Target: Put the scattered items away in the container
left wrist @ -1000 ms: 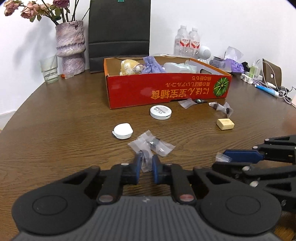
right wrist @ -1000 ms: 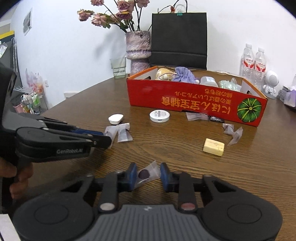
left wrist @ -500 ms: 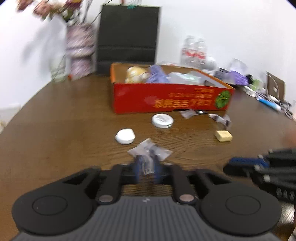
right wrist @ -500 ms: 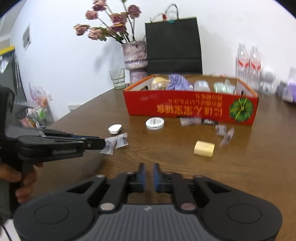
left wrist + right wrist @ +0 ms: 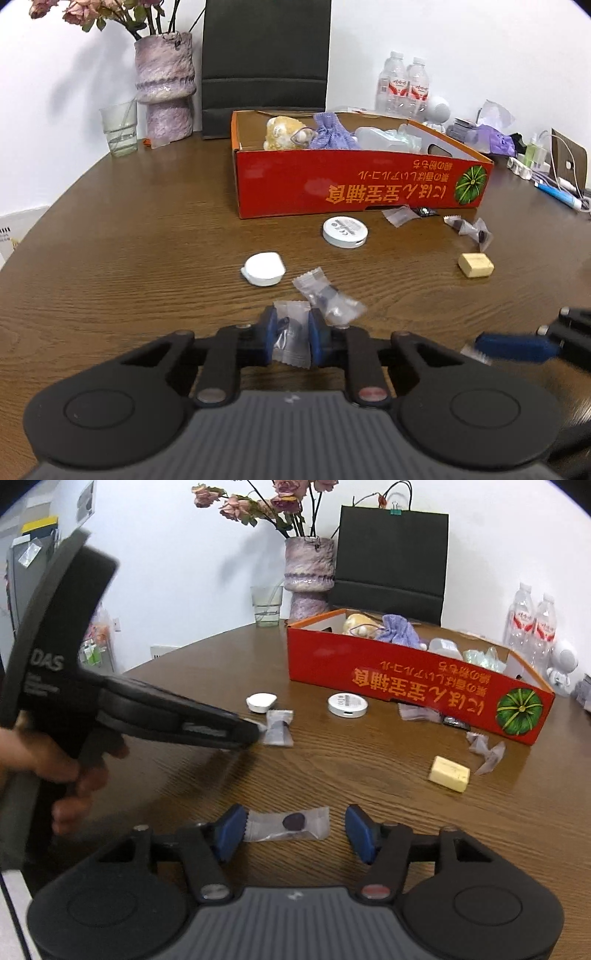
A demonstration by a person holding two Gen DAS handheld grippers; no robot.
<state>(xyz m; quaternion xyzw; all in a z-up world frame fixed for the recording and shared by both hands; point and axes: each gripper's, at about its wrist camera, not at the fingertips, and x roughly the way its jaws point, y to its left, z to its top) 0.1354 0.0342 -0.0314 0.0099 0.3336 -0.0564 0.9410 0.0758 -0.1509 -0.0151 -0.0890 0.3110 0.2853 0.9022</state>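
Two claws work the bench [image 5: 147, 229]: left claw [image 5: 292, 334] closing on a clear packet [image 5: 291, 341]; right claw [image 5: 295, 829] opening around a wrapped candy [image 5: 288, 823].

Wood, cardboard and plastic film

The desk [image 5: 147, 229] is brown grained wood; the red box [image 5: 354, 184] is printed cardboard; the clear sachet [image 5: 288, 823] is glossy crinkled plastic.

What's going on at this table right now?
A person is tidying small items into the red box with two handheld grippers. The left gripper is closing on a clear sachet. The right gripper is opening around another sachet with a dark disc, lying on the table.
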